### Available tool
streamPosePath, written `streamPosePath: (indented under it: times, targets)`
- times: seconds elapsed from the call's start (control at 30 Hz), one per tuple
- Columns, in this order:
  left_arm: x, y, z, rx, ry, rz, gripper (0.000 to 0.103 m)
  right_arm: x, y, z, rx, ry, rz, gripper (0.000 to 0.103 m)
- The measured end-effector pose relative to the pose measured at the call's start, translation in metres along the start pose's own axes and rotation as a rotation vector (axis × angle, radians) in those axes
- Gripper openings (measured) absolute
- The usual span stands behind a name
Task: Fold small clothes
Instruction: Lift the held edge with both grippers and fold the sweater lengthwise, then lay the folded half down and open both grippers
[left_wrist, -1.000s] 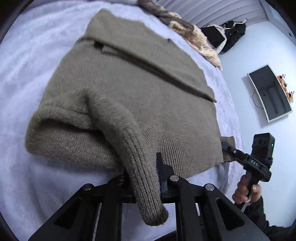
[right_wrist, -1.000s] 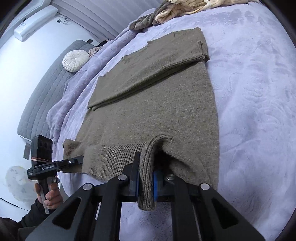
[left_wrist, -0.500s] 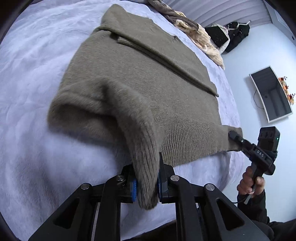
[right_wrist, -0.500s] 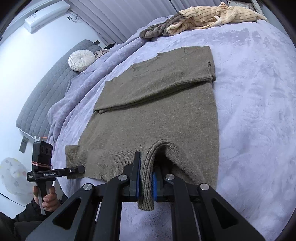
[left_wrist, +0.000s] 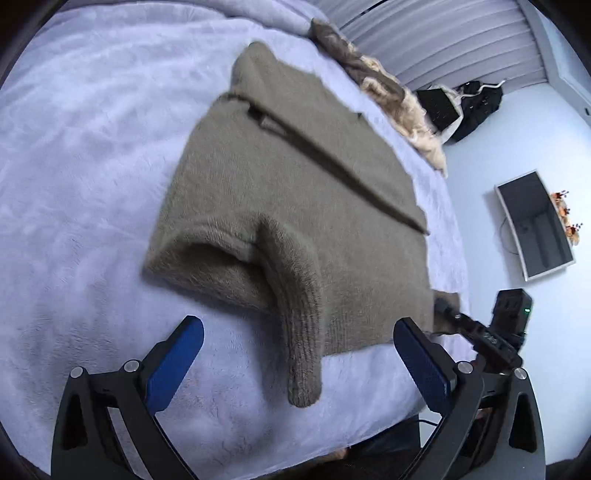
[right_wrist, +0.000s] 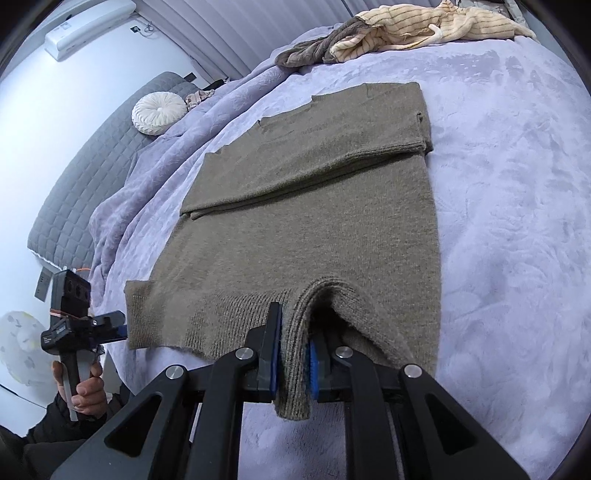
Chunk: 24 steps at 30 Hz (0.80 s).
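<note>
I'm looking at an olive-brown knit sweater (right_wrist: 314, 221) lying flat on the lavender bed (right_wrist: 517, 184), sleeves folded across its chest. One ribbed hem corner is bunched between my right tongs (right_wrist: 293, 363); the other rises in a ridge ahead of my wide-open left tongs (left_wrist: 295, 354).

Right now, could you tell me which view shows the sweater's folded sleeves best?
The right wrist view: the sleeves lie sharp across the sweater's chest, both edges visible. The left wrist view shows them too, but blurred and foreshortened, behind the raised hem.
</note>
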<state>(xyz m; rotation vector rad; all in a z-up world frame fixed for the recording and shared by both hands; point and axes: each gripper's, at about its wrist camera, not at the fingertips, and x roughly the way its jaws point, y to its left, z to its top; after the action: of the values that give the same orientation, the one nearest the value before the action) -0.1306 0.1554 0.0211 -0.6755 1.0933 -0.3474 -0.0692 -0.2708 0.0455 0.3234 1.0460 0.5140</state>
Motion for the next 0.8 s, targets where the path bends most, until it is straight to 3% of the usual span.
streamPosePath:
  times: [0.17,0.33,0.37,0.4,0.5,0.6,0.8]
  targets:
    - [0.003,-0.002,0.007,0.013,0.014,0.008,0.103,0.007,0.000,0.004,0.005,0.010,-0.013,0.016]
    - [0.018,-0.034,0.012,0.116,0.011,0.030,0.100,0.008,-0.003,0.005,0.018,0.009,-0.016,0.016]
    - [0.022,-0.037,0.012,0.131,0.018,0.043,0.080,0.009,-0.002,0.005,0.015,0.011,-0.019,0.016]
    - [0.028,-0.038,0.013,0.140,0.040,0.050,0.050,0.010,-0.002,0.005,0.010,0.012,-0.021,0.016]
    - [0.039,-0.032,0.012,0.134,0.095,0.081,0.021,0.011,0.001,0.004,-0.010,0.014,-0.026,0.016]
    - [0.030,-0.029,0.009,0.126,0.072,0.076,0.012,0.013,0.002,0.005,-0.025,0.024,-0.046,0.011]
    - [-0.012,-0.050,0.014,0.194,-0.061,0.036,0.012,-0.016,0.009,0.011,-0.017,-0.059,0.026,0.010]
